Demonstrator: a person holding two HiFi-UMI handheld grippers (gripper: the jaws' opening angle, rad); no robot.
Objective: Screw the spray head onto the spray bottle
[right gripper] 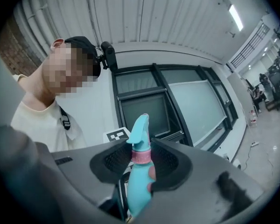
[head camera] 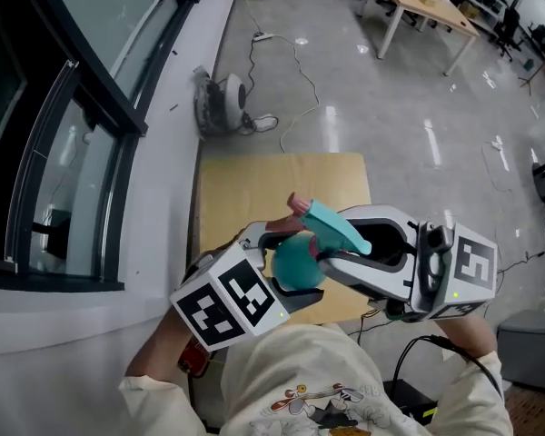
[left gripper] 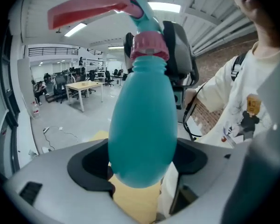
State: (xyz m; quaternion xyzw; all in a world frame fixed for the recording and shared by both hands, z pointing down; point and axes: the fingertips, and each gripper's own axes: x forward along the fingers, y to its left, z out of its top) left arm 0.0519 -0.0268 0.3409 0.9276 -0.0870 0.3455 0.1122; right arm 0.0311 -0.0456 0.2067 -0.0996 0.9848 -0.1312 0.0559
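The spray bottle [head camera: 295, 263], teal and egg-shaped, is held in the air above the wooden bench [head camera: 254, 178], close in front of the person's chest. Its lower body is gripped between the jaws of the left gripper [head camera: 286, 260], which comes in from 7 o'clock in the head view. In the left gripper view the dark pads [left gripper: 91, 164] are pressed against both sides of the bottle's rounded base, with the neck pointing to 12 o'clock.

The spray head [head camera: 334, 225] is seated on the bottle's neck. Its pink collar [left gripper: 149, 48] is seen resting on the teal shoulder, and the pink trigger [left gripper: 93, 8] sticks out toward 10 o'clock. Whether the collar is fully threaded cannot be told.

The right gripper [head camera: 329, 248] comes in from 4 o'clock in the head view. Its jaws are closed on the spray head at the collar, and in the right gripper view the collar is seen pinched between the two pads [right gripper: 165, 162], with the teal nozzle rising above them toward 12 o'clock.

A round white appliance [head camera: 222, 98] lies on the floor beyond the bench at 12 o'clock.
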